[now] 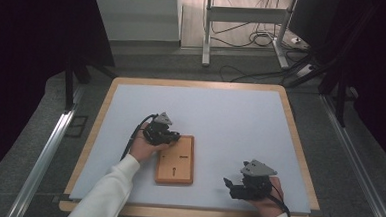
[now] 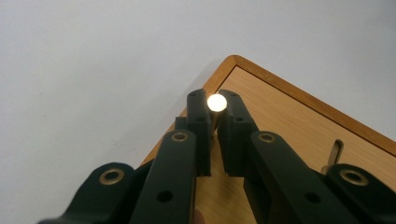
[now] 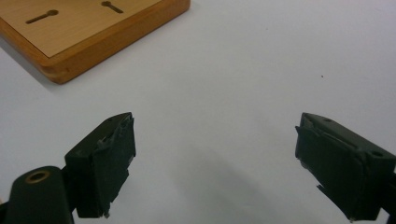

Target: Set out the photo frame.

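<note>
Pale grey matting covers a wood-rimmed table (image 1: 286, 113) set on a dark carpeted floor, with cables and metal stand legs beyond its far edge. Near the front centre of the table lies a flat rectangular wooden board (image 1: 176, 160) with a raised rim and keyhole-shaped slots (image 3: 41, 16) cut into its face. The left gripper (image 1: 165, 134), held in a hand with a white sleeve, sits at the board's far left corner. In the left gripper view its black jaws are drawn close together around a small round peg (image 2: 216, 102), whose pale end glows brightly between the tips; the peg appears pinched there, just above the board's corner (image 2: 232, 59). The right gripper (image 1: 232, 186) rests well apart from the board, near the table's front right edge, and in the right gripper view its jaws (image 3: 210, 163) stand wide open with nothing between them, only bare matting. The step in hand looks like taking hold of the peg at the board's corner. The next move probably calls for lifting it straight and carrying it to one of the slots, keeping it upright so its end meets the round part of the opening. The right gripper may need to steady the board, which could slide on the smooth matting.
</note>
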{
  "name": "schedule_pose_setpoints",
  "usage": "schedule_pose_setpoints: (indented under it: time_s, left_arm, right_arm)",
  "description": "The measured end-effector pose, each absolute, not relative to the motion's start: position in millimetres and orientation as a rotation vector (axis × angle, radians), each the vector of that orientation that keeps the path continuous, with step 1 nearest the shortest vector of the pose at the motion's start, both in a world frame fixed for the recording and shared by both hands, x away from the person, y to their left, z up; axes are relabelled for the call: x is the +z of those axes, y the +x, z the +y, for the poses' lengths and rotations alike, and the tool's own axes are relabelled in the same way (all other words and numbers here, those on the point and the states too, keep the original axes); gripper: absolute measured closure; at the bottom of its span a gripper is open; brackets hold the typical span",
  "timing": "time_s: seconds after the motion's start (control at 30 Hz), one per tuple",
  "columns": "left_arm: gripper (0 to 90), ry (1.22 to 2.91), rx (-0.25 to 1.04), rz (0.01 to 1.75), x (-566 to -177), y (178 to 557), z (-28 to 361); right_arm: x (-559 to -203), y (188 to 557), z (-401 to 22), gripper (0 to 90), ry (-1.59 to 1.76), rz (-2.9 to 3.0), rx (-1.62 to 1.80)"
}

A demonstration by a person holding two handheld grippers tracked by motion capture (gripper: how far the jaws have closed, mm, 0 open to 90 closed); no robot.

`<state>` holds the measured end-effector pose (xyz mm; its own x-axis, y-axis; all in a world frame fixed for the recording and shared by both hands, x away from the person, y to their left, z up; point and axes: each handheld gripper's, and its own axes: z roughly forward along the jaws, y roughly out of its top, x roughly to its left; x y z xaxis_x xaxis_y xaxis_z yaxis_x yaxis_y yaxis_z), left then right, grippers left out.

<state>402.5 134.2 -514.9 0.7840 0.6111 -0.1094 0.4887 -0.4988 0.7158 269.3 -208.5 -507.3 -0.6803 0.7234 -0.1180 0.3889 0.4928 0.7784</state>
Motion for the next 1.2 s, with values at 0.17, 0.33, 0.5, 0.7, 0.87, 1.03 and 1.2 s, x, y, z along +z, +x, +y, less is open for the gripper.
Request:
schedule_pose_setpoints:
  time_s: [0.17, 0.33, 0.5, 0.7, 0.87, 1.03, 1.2]
  left_arm:
    - [83.9, 2.198, 0.160, 0.809, -514.5, 406.6, 136.4]
    - [83.9, 2.210, 0.138, 0.803, -513.7, 409.2, 136.7]
    - [83.6, 2.209, 0.110, 0.807, -513.4, 411.7, 137.0]
    - [83.7, 2.210, 0.086, 0.809, -513.2, 414.6, 138.3]
    - [83.8, 2.211, 0.053, 0.809, -512.6, 418.8, 139.3]
    - [83.8, 2.218, 0.020, 0.808, -511.7, 422.8, 140.3]
    - [83.9, 2.218, 0.001, 0.808, -511.6, 425.2, 141.1]
  right_arm:
    - [-502.3, 266.7, -203.4, 12.3, 0.880, 2.306, 1.059]
    - [-499.6, 263.0, -193.0, 12.3, 0.844, 2.334, 1.070]
    - [-497.8, 258.6, -178.7, 12.3, 0.781, 2.364, 1.075]
    - [-496.8, 254.2, -165.4, 12.3, 0.728, 2.388, 1.079]
    - [-498.0, 249.6, -146.8, 11.9, 0.634, 2.420, 1.034]
    - [-500.6, 245.4, -123.9, 11.9, 0.534, 2.417, 0.968]
    - [-506.4, 248.9, -101.7, 11.9, 0.483, 2.425, 0.912]
